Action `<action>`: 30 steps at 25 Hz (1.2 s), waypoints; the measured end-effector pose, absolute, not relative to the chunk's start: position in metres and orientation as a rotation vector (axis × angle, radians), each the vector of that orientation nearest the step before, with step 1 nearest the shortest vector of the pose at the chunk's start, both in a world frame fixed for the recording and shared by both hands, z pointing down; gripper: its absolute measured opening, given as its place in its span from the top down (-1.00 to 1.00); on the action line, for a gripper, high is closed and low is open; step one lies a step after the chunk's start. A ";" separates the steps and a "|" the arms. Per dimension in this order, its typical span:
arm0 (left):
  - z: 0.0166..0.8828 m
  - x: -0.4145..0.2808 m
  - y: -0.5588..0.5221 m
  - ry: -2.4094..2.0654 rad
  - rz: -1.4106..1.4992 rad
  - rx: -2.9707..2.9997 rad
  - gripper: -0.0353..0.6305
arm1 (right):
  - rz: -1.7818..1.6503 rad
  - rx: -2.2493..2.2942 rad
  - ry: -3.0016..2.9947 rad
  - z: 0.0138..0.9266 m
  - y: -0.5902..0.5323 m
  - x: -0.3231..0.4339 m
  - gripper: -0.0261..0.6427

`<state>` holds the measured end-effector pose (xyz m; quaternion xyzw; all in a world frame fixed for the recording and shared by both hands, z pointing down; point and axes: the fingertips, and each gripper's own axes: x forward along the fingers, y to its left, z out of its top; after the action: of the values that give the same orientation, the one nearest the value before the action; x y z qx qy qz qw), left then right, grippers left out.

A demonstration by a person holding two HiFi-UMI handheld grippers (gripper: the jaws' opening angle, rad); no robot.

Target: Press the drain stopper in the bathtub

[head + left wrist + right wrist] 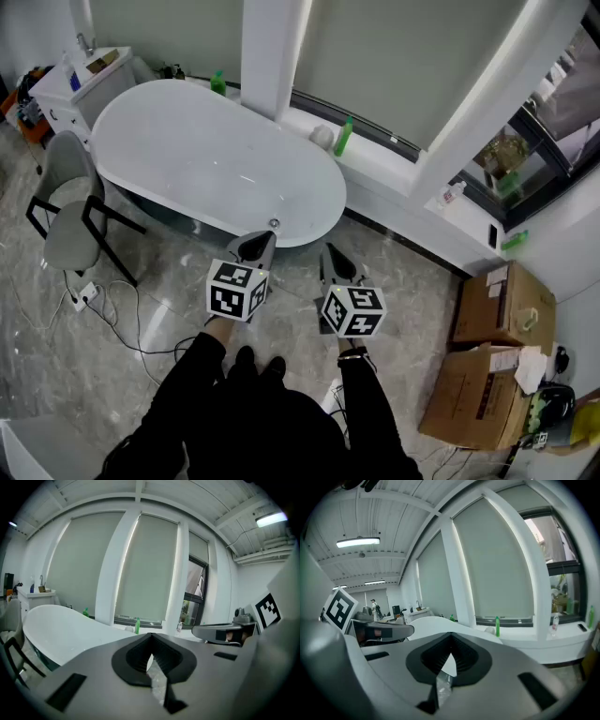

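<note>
Only the head view shows the small round metal drain stopper point(274, 223). It sits inside the white oval bathtub point(178, 141), at the tub's near end, just above centre frame.

The left gripper point(258, 242) points at it from just below, close to the tub's rim but not touching the stopper. The right gripper point(333, 255) is beside it, to the right, over the grey marbled floor point(169, 309).

The left gripper view has its tongs point(151, 635) pressed together at the tips with nothing between them, and the tub curves away at the left. The right gripper view shows the same: tips point(451, 638) together and empty. It adds a long ceiling lamp point(358, 542) in the upper left.

From above, a grey chair point(70, 225) stands at the left. A green bottle point(344, 136) is on the white windowsill, and brown cardboard boxes point(502, 305) are at the lower right.
</note>
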<state>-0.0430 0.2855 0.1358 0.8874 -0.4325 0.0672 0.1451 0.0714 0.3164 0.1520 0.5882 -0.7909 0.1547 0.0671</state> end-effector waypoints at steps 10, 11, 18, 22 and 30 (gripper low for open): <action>0.137 -0.043 0.283 -1.252 0.202 2.558 0.89 | 0.487 1.761 -2.423 0.152 0.314 0.070 0.92; 0.137 -0.043 0.283 -1.255 0.202 2.557 0.89 | 0.502 1.758 -2.436 0.151 0.314 0.070 0.92; 0.136 -0.040 0.279 -1.273 0.213 2.560 0.89 | 0.555 1.749 -2.440 0.156 0.317 0.084 0.92; 0.134 -0.032 0.277 -1.290 0.219 2.555 0.89 | 0.575 1.750 -2.437 0.156 0.318 0.097 0.92; 0.129 -0.015 0.271 -1.318 0.218 2.548 0.89 | 0.579 1.787 -2.431 0.146 0.318 0.128 0.92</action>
<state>-0.0148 0.2714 0.1286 0.8779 -0.4541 0.0751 0.1318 0.1278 0.3183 0.1463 0.5813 -0.7908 0.1885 0.0348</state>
